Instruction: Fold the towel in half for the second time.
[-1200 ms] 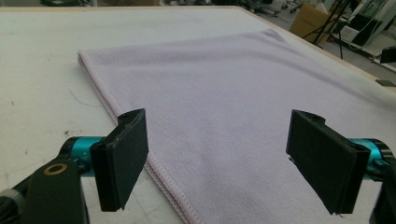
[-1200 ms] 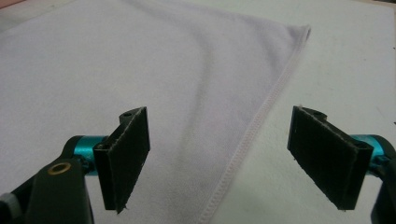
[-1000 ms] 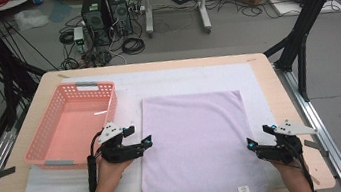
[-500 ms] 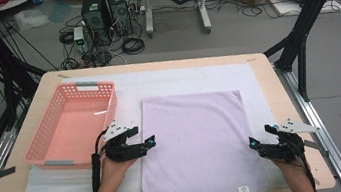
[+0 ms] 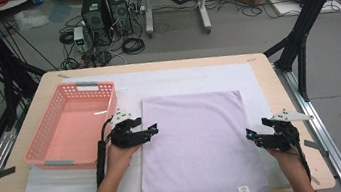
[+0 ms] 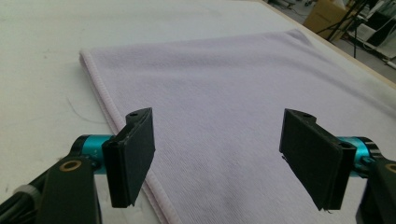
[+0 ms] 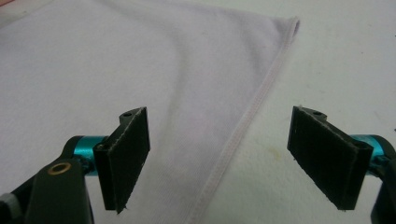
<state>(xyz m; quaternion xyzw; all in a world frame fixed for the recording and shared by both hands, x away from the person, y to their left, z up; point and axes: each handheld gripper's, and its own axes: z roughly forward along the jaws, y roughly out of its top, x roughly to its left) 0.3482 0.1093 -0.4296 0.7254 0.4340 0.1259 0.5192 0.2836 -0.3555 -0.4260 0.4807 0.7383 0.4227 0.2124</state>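
The purple towel (image 5: 198,145) lies flat in the middle of the tabletop (image 5: 266,70), and the left gripper (image 5: 152,129) and right gripper (image 5: 248,134) sit at its two side edges, fingers wide, probably to grab them.

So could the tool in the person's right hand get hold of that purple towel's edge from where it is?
Probably yes. The right tool is open, and the towel's hemmed right edge runs between its jaws with nothing lying in the way.
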